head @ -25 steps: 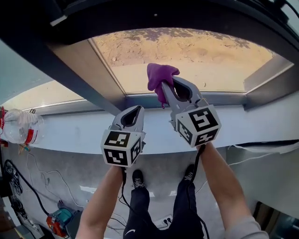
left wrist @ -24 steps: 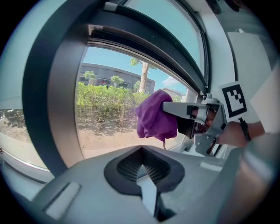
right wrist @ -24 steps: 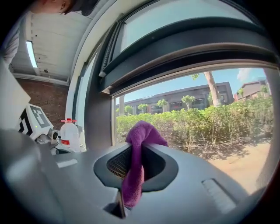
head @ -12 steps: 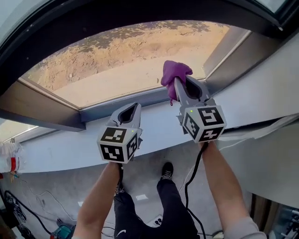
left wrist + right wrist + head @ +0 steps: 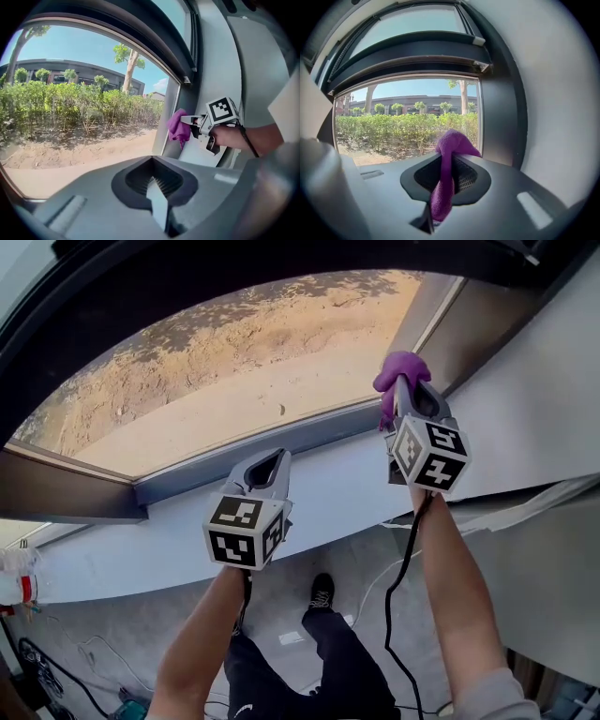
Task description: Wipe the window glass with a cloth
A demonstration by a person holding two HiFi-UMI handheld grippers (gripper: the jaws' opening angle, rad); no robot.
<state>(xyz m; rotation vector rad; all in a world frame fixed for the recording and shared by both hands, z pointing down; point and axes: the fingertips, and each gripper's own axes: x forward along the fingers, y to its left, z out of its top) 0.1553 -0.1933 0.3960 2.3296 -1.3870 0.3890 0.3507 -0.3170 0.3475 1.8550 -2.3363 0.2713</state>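
A purple cloth is bunched at the tip of my right gripper, which is shut on it. The cloth sits at the lower right corner of the window glass, next to the dark right frame post; whether it touches the glass I cannot tell. In the right gripper view the cloth hangs down between the jaws. My left gripper is shut with nothing in it, held low over the white sill. From the left gripper view the cloth shows ahead at the right.
A dark frame arches over the glass. A white wall closes the right side. A plastic bottle stands on the sill at the far left. Cables lie on the floor below, by the person's legs.
My right gripper has carried the purple cloth to the right, from the middle of the lower pane edge to the right corner. The left gripper has stayed low by the sill.
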